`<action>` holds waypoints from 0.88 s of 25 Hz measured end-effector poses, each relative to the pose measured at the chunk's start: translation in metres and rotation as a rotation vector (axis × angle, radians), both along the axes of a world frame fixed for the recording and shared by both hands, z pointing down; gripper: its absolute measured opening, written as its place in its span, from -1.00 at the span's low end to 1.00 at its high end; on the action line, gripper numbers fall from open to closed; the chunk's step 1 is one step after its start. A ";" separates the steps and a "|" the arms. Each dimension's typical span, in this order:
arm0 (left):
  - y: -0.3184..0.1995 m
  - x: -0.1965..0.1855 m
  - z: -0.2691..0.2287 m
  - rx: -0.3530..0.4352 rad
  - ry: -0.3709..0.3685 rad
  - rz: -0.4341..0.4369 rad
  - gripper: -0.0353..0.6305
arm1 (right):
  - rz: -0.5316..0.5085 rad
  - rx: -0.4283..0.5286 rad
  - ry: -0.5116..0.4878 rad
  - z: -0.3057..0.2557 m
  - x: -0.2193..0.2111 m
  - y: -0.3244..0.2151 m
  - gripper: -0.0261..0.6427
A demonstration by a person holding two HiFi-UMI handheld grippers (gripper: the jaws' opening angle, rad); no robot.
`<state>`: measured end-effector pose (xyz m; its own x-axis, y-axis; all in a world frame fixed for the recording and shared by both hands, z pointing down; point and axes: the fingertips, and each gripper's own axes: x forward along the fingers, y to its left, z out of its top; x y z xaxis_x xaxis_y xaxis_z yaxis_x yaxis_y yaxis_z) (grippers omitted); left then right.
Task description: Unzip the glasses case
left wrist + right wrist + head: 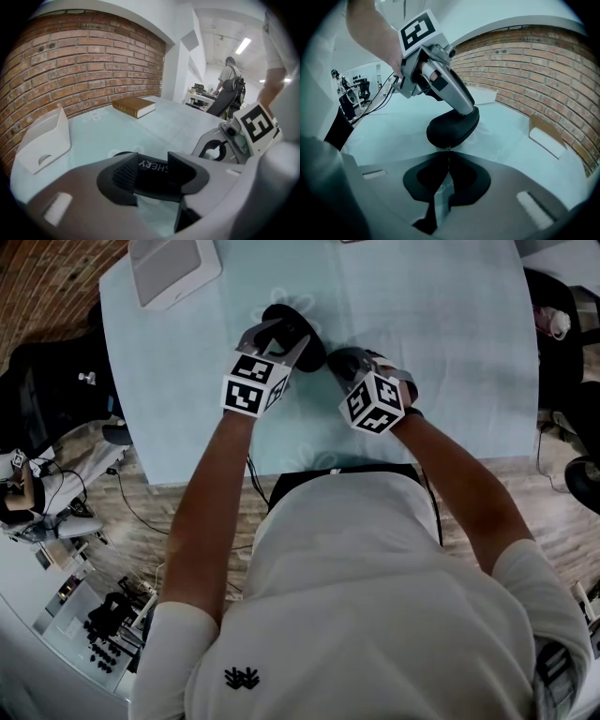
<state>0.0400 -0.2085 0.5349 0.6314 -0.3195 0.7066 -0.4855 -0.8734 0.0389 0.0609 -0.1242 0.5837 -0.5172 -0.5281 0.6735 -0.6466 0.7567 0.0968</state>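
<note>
Black glasses case (452, 126) sits on the table (441, 352), apparently still zipped. Left gripper (154, 172) clamps across it, likely to stop it sliding. Right gripper (448, 154) is pinched on the zip pull (448, 148) at the near end, set to drag it.

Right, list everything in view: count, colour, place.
glasses case: one, black, middle of the table
zip pull: one, small, at the case's end nearest the right tool
table: one, pale blue cover, in front of the person
tray: one, white, far left corner of the table
book: one, brown cover, far side of the table
brick wall: one, red-brown, beside the table
person: one, standing far off in the room
chair: one, dark, by that person
shirt: one, white, on the wearer
arms: two, bare, reaching to the case
left tool: one, grey, clamped on the case
right tool: one, grey, closed on the zip pull
</note>
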 end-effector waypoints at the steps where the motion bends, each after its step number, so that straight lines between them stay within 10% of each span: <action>1: 0.000 -0.001 0.000 0.002 -0.002 0.000 -0.16 | -0.001 -0.001 -0.002 0.000 -0.001 0.000 -0.91; 22: -0.002 -0.010 0.004 0.042 0.045 -0.063 -0.39 | -0.007 -0.030 -0.039 0.000 0.007 0.003 -0.92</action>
<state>0.0303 -0.2107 0.5391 0.6399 -0.3878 0.6634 -0.5378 -0.8427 0.0261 0.0677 -0.1208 0.5833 -0.5470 -0.5042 0.6683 -0.6438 0.7636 0.0492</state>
